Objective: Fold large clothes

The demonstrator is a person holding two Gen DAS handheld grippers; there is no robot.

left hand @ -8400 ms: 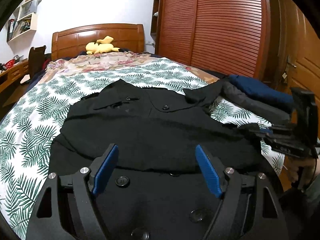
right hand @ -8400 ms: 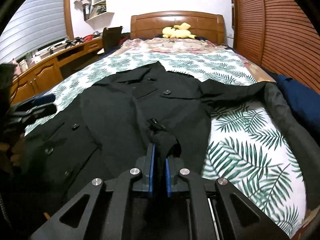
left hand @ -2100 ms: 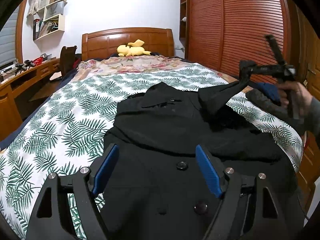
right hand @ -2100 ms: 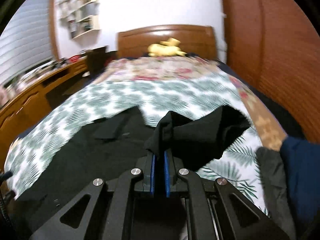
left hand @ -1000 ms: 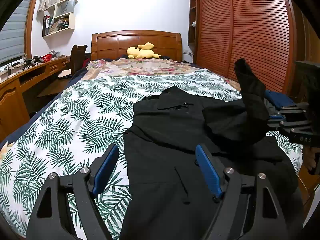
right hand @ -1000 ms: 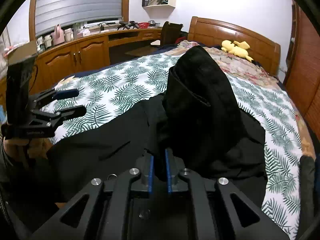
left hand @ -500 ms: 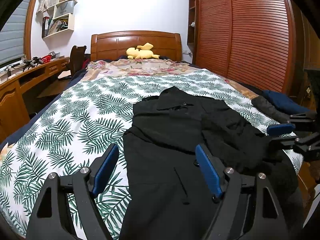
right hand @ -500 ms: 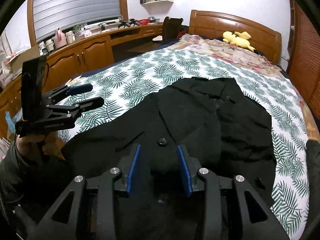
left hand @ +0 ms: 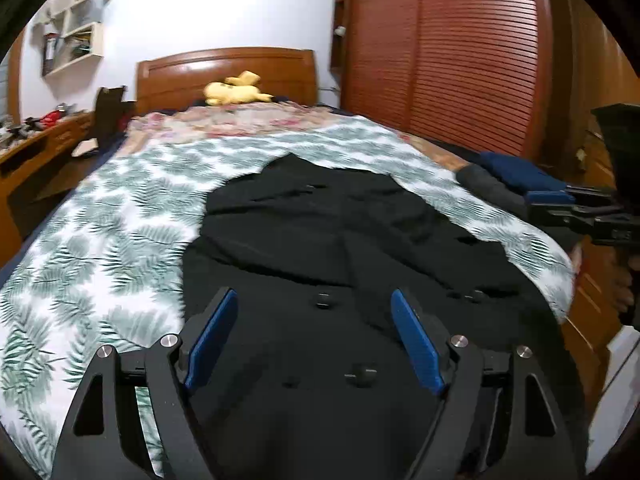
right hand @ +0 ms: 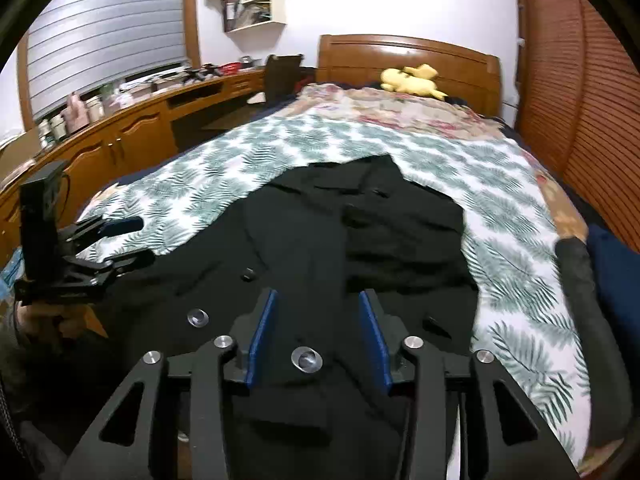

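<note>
A: We're over the foot of the bed with the leaf-print white and green bedspread [left hand: 120, 216], and the large black buttoned coat [left hand: 340, 240] lies spread on it, collar toward the wooden headboard [left hand: 224, 72].

B: Our left gripper [left hand: 316, 340] hangs just above the coat's lower part, blue pads set wide apart, nothing between them. A black button shows between the two fingers.

A: And from the right wrist view, our right gripper [right hand: 316, 336] sits over the hem too, jaws parted at a moderate gap, holding nothing. A shiny round button lies between its pads.

B: We see each gripper from the other's camera: the right one at the far right edge of the left view, beside the bed; the left one at the left edge of the right view, near the coat's side.

A: The coat's sleeves are folded in across the body; we see a ridge of cloth running down the middle.

B: At the right edge of the bed there's a dark blue folded garment [left hand: 516, 172] and a grey rolled one [right hand: 576, 272] beside it, apart from the coat.

A: Up by the headboard, a yellow plush toy [right hand: 412, 80] rests on the floral pillow cover [left hand: 240, 120]. The louvred red-brown wardrobe doors [left hand: 440, 52] run along the right wall.
</note>
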